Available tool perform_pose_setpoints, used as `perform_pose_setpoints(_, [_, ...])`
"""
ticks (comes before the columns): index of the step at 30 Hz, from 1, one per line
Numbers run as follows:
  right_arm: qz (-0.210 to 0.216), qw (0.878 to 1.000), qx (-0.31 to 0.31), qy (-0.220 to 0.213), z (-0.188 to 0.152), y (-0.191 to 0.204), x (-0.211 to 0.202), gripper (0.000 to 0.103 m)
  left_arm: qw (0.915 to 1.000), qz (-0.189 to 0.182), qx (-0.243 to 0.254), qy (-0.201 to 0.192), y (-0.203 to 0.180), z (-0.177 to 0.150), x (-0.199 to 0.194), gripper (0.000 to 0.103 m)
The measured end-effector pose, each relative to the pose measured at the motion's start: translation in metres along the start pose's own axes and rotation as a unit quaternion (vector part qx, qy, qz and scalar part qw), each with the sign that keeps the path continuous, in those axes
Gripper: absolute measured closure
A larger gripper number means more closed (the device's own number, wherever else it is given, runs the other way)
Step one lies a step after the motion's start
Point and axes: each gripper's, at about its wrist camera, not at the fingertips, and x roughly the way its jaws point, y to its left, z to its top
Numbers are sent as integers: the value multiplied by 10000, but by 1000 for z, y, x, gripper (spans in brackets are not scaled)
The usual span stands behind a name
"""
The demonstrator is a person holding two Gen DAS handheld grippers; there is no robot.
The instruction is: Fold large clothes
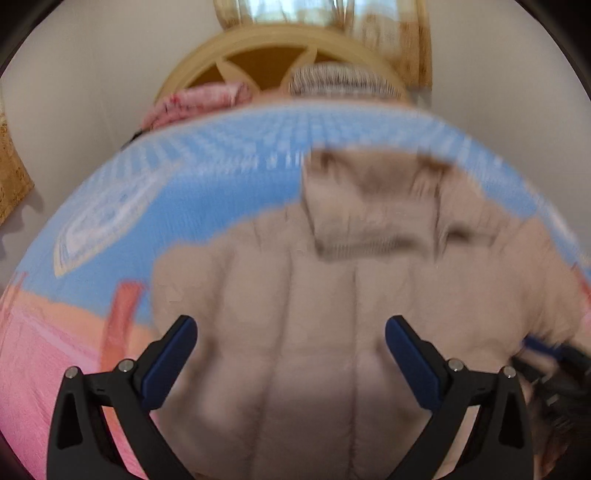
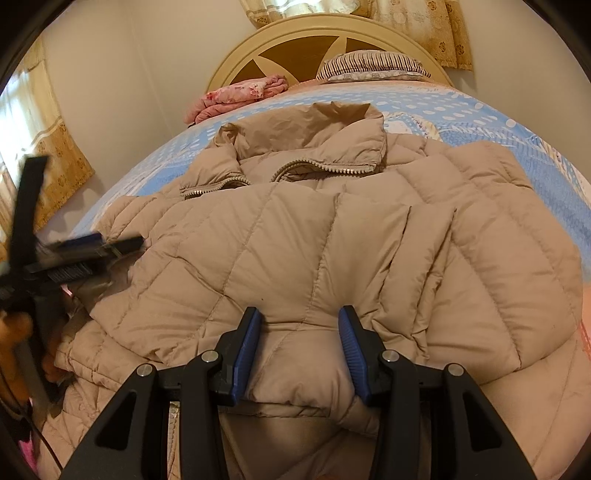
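A beige quilted puffer jacket (image 2: 332,236) lies spread on the bed, collar toward the headboard; it shows blurred in the left wrist view (image 1: 314,314). My left gripper (image 1: 291,332) is open and empty above the jacket's lower part; it also appears blurred at the left edge of the right wrist view (image 2: 85,254). My right gripper (image 2: 299,328) has its jaws partly closed around a thick fold of the jacket's near edge, blue pads (image 2: 247,350) pressing the fabric on both sides.
The bed has a blue dotted sheet (image 2: 480,110) and a pink part (image 1: 37,350) at the left. A folded pink blanket (image 2: 240,96) and a striped pillow (image 2: 373,66) lie by the cream headboard (image 2: 295,33). Curtains (image 2: 55,155) hang at the left wall.
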Motion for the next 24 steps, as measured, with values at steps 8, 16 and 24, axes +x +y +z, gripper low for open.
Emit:
perform_pose_setpoints(8, [-34,10000,-56,-37,-1,1,-2,56,9976,-479,-426,243,11,84,59,0])
perform_pose_setpoints(16, [176,9998,86,-61,0,-3,-2,54,9969,-444,-158,625,-23,113,142,31])
perform_pose_setpoints(24, [374,9990,210,-126,0,-8,-6,52,9994,-305,-183,44,-30,98,109,99])
